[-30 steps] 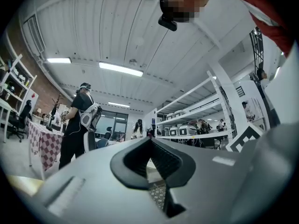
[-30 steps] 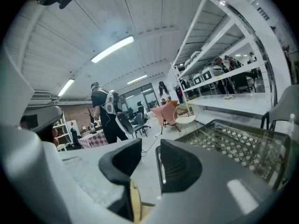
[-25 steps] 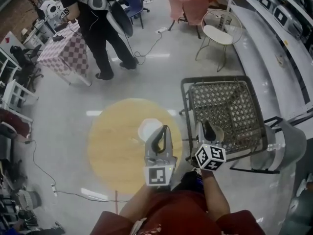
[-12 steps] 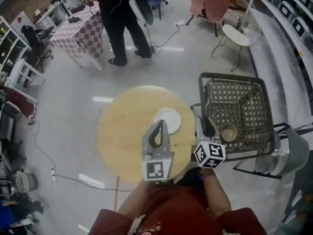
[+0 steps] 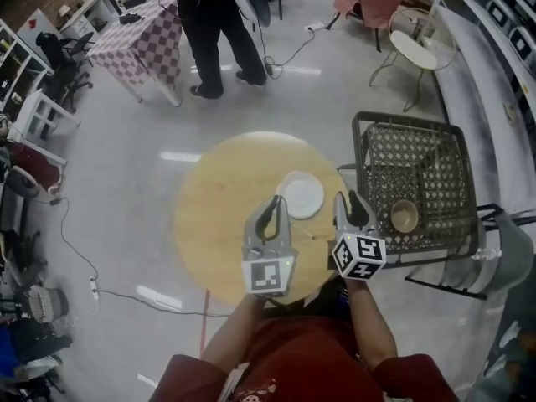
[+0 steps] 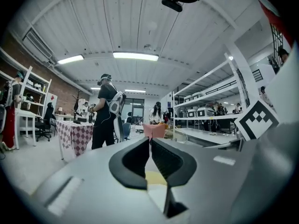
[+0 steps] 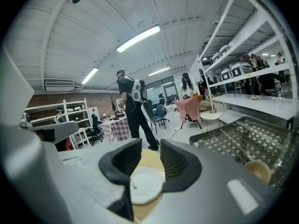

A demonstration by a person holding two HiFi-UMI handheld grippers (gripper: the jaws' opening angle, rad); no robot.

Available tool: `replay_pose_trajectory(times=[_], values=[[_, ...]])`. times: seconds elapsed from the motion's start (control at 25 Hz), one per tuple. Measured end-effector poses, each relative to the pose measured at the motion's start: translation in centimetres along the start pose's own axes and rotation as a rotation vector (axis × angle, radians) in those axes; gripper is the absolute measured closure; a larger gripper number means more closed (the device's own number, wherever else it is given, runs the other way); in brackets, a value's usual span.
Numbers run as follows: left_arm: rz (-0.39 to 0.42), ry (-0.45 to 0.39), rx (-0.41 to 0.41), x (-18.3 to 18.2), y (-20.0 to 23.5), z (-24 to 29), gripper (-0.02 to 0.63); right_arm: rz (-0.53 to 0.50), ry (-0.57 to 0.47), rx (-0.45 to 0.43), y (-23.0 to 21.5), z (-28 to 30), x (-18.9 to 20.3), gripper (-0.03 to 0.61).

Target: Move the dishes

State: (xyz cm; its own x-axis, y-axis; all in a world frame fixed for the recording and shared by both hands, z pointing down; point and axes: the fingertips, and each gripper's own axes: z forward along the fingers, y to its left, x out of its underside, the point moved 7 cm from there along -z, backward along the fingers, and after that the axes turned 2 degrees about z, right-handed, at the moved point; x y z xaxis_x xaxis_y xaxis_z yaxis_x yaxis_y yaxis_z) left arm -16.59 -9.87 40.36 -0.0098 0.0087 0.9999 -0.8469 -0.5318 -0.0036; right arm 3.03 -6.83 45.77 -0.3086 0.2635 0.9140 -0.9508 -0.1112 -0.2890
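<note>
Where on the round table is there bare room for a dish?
The round table is bare from the white plate to its left rim. Crowded: the right side, with the plate, the left gripper and the right gripper.

standing person (image 5: 213,32) cut off at top, bowl (image 7: 256,171) partly hidden

Glossy grey floor (image 5: 126,174), possibly brick wall (image 6: 56,90)

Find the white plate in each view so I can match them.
Head view: plate mid-picture, on the table.
Left gripper view: not clearly in it; only a table sliver shows low centre.
Right gripper view: low centre, seen between the open right tongs.
Shared landmark: the round yellow table.
</note>
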Motion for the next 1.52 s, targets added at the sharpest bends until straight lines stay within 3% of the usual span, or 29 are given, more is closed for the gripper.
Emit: replay_pose_trajectory(times=[0.36,0.64,1.04,1.52], values=[[-0.075,0.194,0.034,5.6,1.6,1.8,0.509,0.014,0.114,0.02,-0.6,2.5,3.6,0.468],[-0.08,0.353,0.047,9.8,2.3,3.0,0.448,0.037,0.187,0.026,-0.9,4.4,5.6,0.445],[-0.153,0.599,0.082,16.1,2.0,5.5,0.417,0.032,0.365,0.024,-1.8,7.4,9.0,0.428],[-0.18,0.761,0.038,19.8,1.9,6.9,0.412,0.016,0.518,0.038,-3.3,10.2,11.1,0.428]])
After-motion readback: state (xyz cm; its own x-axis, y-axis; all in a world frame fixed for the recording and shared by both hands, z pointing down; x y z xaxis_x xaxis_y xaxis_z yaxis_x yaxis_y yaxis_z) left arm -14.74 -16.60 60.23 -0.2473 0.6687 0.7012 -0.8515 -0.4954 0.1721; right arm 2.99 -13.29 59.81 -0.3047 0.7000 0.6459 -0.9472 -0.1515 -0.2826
